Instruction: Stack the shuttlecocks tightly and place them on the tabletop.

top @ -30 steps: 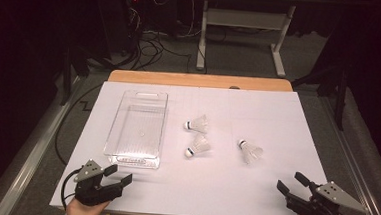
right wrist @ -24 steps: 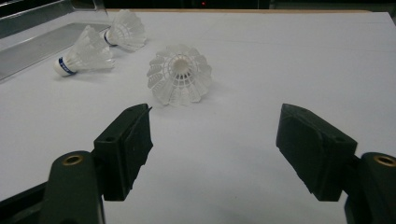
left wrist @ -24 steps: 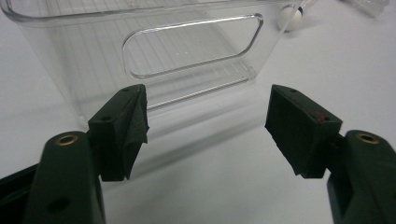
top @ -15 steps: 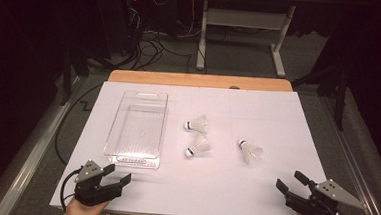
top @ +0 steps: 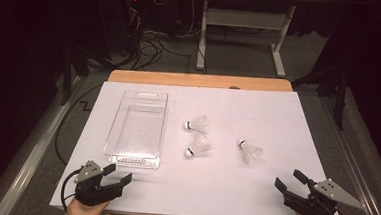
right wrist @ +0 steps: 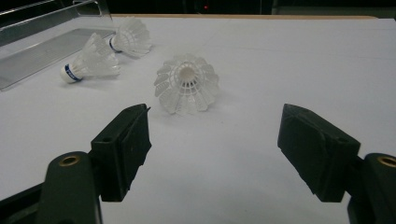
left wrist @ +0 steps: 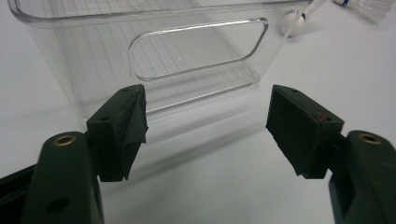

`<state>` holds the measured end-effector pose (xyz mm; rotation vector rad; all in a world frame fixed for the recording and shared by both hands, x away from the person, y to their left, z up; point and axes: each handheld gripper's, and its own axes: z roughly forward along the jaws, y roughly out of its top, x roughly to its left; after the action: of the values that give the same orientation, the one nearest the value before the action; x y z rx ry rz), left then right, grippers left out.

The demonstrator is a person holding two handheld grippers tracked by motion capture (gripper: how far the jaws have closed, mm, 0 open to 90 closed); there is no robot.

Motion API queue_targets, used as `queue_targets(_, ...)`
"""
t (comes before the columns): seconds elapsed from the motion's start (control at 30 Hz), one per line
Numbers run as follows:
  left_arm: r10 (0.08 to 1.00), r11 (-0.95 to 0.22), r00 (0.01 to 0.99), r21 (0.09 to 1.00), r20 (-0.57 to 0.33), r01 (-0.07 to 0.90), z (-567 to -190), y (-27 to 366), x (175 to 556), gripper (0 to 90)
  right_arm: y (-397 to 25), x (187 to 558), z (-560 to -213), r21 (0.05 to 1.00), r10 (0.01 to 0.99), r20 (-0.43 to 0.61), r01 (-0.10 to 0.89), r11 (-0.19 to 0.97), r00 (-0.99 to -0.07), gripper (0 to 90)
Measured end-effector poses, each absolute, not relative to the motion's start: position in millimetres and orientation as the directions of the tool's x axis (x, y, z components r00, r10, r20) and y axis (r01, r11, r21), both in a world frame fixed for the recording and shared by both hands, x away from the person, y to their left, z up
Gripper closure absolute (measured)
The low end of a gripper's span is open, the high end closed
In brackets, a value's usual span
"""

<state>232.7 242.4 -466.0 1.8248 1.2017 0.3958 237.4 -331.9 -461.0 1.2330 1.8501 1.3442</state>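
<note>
White-covered table (top: 277,123), wooden far edge; cables on grey floor (top: 146,54) behind. Clear bin (top: 138,127), three shuttlecocks (top: 198,145) laid out. Left gripper (top: 118,175) and right gripper (top: 288,179) held agape, empty.

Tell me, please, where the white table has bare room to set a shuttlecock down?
Bare patches: the table right of the lone shuttlecock, and the near strip between the left gripper and right gripper. The clear bin is empty. Crowded: around the shuttlecock pair.
</note>
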Motion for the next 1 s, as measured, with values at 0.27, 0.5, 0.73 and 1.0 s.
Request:
queue_targets(0.27, 0.856, -0.124, 0.475, 0.809, -0.206, 0.575, -466, 244, 233, 29.8, -320, 240, -457, 0.929, 0.884, 0.076, 0.356, 0.106, -0.461, 26.5)
queue_targets(0.5, 0.851, -0.116, 0.477, 0.806, -0.221, 0.581, -467, 245, 234, 29.8, -315, 243, -456, 0.925, 0.881, 0.076, 0.363, 0.113, -0.467, 27.1)
queue_targets(0.73, 0.847, -0.115, 0.478, 0.800, -0.231, 0.589, -467, 246, 235, 29.8, -309, 245, -450, 0.929, 0.877, 0.075, 0.354, 0.112, -0.474, 27.1)
queue_targets(1.0, 0.849, -0.103, 0.475, 0.808, -0.233, 0.581, -466, 247, 234, 30.6, -298, 250, -448, 0.924, 0.868, 0.076, 0.361, 0.123, -0.490, 28.5)
